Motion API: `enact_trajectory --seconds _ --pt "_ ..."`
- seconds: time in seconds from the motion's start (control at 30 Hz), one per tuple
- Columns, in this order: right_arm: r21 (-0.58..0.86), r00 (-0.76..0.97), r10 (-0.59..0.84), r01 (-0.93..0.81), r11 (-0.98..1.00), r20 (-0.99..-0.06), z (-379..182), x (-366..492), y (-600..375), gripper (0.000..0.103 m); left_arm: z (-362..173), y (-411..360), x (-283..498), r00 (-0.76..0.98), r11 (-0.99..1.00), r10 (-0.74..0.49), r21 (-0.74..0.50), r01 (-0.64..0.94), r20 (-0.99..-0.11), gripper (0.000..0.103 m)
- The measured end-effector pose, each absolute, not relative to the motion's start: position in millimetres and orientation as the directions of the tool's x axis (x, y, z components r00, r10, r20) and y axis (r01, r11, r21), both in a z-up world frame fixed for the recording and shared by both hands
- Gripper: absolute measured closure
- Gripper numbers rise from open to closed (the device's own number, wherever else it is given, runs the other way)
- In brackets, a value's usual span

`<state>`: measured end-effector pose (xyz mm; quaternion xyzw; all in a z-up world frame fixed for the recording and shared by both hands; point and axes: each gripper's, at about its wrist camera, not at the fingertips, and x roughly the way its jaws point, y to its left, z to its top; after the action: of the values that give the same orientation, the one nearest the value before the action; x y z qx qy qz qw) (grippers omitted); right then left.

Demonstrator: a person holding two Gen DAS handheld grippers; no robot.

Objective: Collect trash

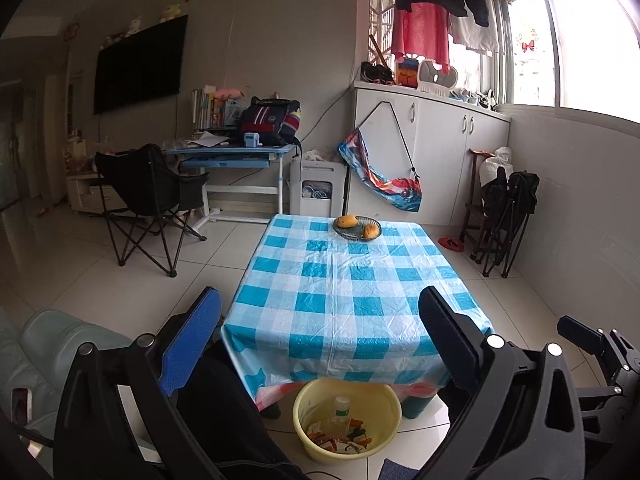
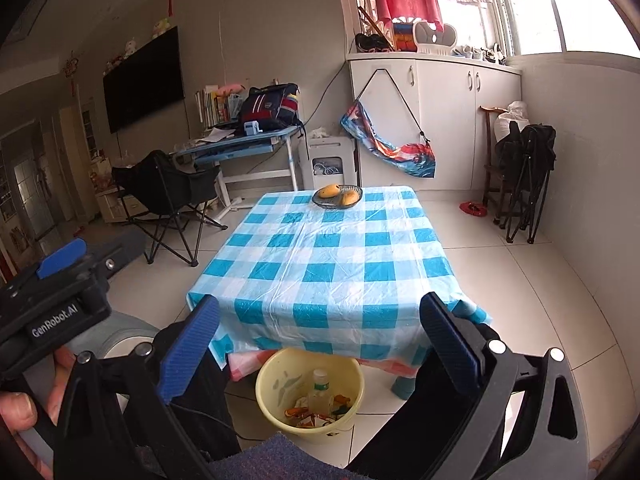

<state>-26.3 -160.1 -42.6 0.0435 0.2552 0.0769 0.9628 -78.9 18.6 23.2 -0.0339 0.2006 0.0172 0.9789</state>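
A yellow basin [image 1: 298, 404] [image 2: 267, 400] stands on the floor tiles under the near edge of the table. In it lie a clear plastic bottle [image 1: 341, 410] [image 2: 320, 388] and several crumpled wrappers [image 1: 344, 438] [image 2: 314, 416]. My left gripper [image 1: 318, 300] is open wide above and short of the basin, nothing between its blue pads. My right gripper [image 2: 320, 300] is open wide too and holds nothing. Both point slightly down over the table with the blue-and-white checked cloth [image 1: 340, 272] [image 2: 320, 256]. A hand [image 2: 16, 412] holds the left gripper's body at the left of the right wrist view.
A plate [image 1: 352, 236] [image 2: 320, 202] with two mangoes sits at the table's far end. A black folding chair [image 1: 148, 192] stands left of the table, folded chairs [image 1: 504, 208] lean on the right wall. A pale green seat [image 1: 60, 344] is at lower left, a desk and white cabinets behind.
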Motion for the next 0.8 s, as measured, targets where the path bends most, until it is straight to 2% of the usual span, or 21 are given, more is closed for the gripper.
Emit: enact_trajectory --seconds 0.8 --pt "0.129 0.850 0.160 -0.109 0.986 -0.501 -45.9 -22.0 -161.4 0.007 30.2 14.1 -83.7 0.923 0.997 0.051 -0.030 -0.068 -0.382 0.007"
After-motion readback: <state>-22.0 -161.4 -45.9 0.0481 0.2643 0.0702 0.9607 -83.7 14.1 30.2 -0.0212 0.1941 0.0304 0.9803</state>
